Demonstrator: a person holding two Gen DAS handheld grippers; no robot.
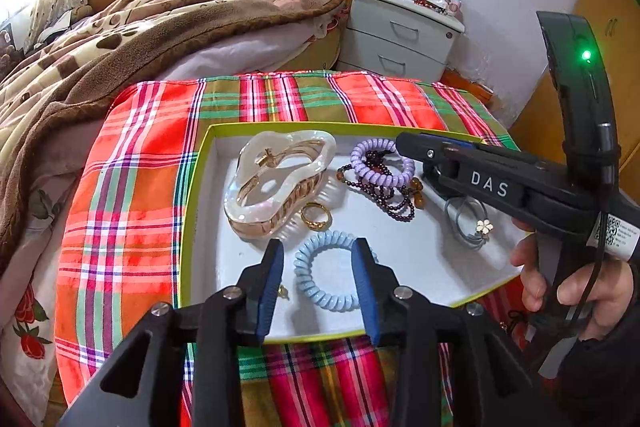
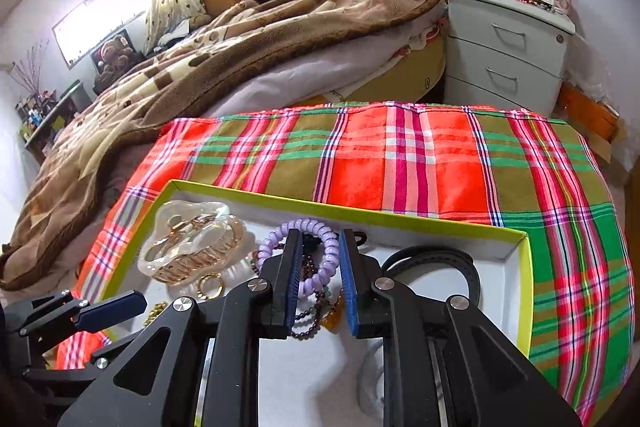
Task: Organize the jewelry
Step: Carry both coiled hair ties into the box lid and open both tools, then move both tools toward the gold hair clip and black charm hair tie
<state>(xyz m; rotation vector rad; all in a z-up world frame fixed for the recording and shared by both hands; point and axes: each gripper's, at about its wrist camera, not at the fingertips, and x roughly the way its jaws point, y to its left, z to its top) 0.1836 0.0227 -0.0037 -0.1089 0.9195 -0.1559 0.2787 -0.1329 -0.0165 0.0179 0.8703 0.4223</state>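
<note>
A white box with a lime-green rim (image 1: 199, 163) lies on the plaid cloth and holds the jewelry. In it are a pearly claw hair clip (image 1: 276, 179), a gold ring (image 1: 316, 217), a blue coil hair tie (image 1: 326, 277), a purple coil hair tie (image 1: 382, 163), a dark bead bracelet (image 1: 394, 197) and a grey hair tie with a white flower (image 1: 474, 225). My left gripper (image 1: 319, 259) is open, its fingers either side of the blue coil tie. My right gripper (image 2: 318, 247) is open above the purple coil tie (image 2: 316, 247) and the beads (image 2: 310, 323).
The plaid cloth (image 1: 132, 187) covers a small table beside a bed with a brown blanket (image 1: 120, 39). A grey nightstand (image 1: 396, 35) stands behind. A black band (image 2: 448, 259) lies in the box's right corner. A small gold piece (image 1: 283, 291) lies by the left finger.
</note>
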